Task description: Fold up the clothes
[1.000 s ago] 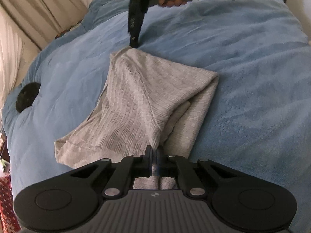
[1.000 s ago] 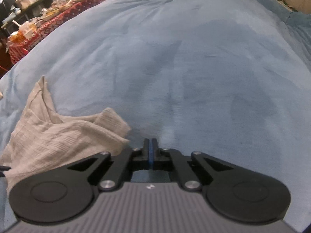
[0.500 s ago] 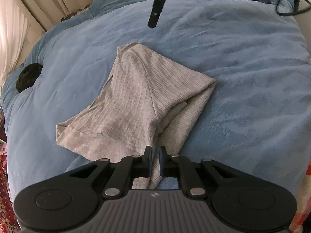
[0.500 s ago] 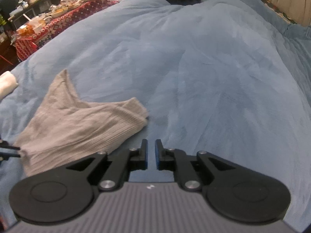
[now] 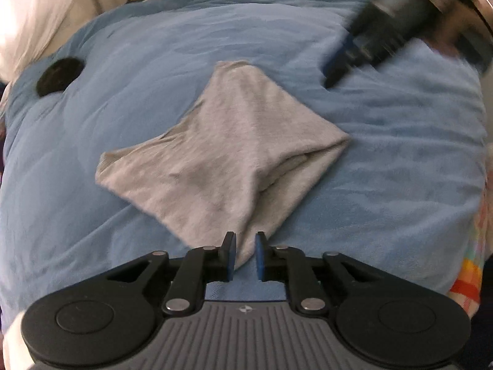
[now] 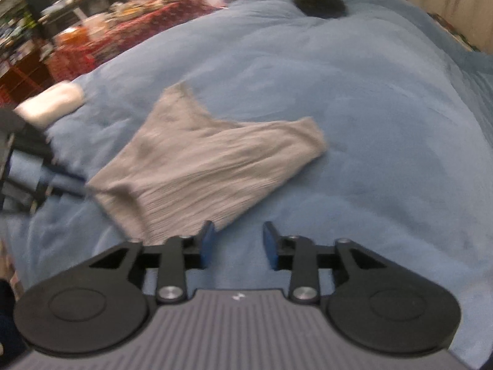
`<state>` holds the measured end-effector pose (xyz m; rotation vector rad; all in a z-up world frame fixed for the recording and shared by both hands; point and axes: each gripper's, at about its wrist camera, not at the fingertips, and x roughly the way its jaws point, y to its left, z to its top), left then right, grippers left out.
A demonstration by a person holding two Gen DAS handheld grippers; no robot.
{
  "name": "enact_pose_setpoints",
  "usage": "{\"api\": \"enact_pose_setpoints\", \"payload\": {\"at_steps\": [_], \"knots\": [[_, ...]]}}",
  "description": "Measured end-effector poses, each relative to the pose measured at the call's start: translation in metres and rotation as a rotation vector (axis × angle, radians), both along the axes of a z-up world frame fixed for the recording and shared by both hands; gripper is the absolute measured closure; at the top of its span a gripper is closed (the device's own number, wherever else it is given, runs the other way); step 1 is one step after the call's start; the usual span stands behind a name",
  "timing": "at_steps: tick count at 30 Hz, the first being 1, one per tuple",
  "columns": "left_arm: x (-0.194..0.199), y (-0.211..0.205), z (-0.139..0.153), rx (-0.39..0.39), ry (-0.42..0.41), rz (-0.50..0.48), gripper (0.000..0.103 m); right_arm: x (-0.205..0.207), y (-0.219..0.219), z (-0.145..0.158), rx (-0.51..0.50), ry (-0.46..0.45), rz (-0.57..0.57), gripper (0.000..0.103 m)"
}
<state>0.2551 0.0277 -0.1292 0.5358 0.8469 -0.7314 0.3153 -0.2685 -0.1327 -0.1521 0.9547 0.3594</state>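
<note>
The grey garment (image 5: 228,154) lies folded on the blue blanket (image 5: 400,141). The left gripper (image 5: 245,254), jaws parted and empty, sits at its near corner; the right gripper (image 6: 237,243), spread wider, holds nothing beside it.

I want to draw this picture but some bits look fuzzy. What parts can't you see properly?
- Right gripper, left wrist view: smeared by motion blur; its top is cut off by the frame edge.
- Grey garment: folded over itself, so inner layers and garment type stay hidden.
- Cluttered table, right wrist view: blurred; items unreadable.
- White object: too blurred to identify.
</note>
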Motion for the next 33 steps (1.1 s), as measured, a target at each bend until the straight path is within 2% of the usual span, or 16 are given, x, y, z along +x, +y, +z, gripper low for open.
{"api": "enact_pose_setpoints", "payload": {"at_steps": [7, 9, 12, 14, 17, 20, 22, 23, 25, 30, 32, 33], "knots": [[0.016, 0.026, 0.004, -0.034, 0.001, 0.089, 0.091, -0.022, 0.037, -0.024, 0.071, 0.002, 0.027, 0.091], [0.024, 0.032, 0.003, -0.042, 0.006, 0.113, 0.091, -0.026, 0.043, -0.035, 0.039, 0.025, 0.036, 0.092], [0.049, 0.048, -0.002, -0.102, 0.066, 0.201, 0.091, -0.041, 0.047, -0.043, 0.008, 0.031, 0.032, 0.092], [0.07, 0.059, -0.005, -0.15, 0.107, 0.268, 0.091, -0.052, 0.048, -0.039, 0.025, 0.02, 0.018, 0.091], [0.105, 0.071, -0.007, -0.218, 0.127, 0.355, 0.091, -0.064, 0.056, -0.031, 0.018, -0.005, 0.023, 0.09], [0.141, 0.074, -0.007, -0.275, 0.108, 0.402, 0.078, -0.07, 0.067, -0.027, 0.018, -0.031, 0.023, 0.089], [0.165, 0.074, -0.011, -0.299, 0.105, 0.422, 0.066, -0.071, 0.075, -0.025, 0.028, -0.045, 0.018, 0.089], [0.176, 0.072, -0.015, -0.293, 0.108, 0.429, 0.065, -0.067, 0.08, -0.025, 0.04, -0.051, 0.009, 0.089], [0.194, 0.071, -0.023, -0.281, 0.116, 0.442, 0.065, -0.058, 0.09, -0.025, 0.06, -0.062, 0.0, 0.088], [0.222, 0.072, -0.041, -0.308, 0.187, 0.442, 0.066, -0.033, 0.131, -0.029, 0.062, -0.083, 0.079, 0.087], [0.228, 0.073, -0.046, -0.326, 0.216, 0.437, 0.072, -0.021, 0.148, -0.033, 0.053, -0.086, 0.119, 0.087], [0.23, 0.074, -0.048, -0.335, 0.229, 0.431, 0.081, -0.015, 0.157, -0.035, 0.049, -0.088, 0.14, 0.087]]}}
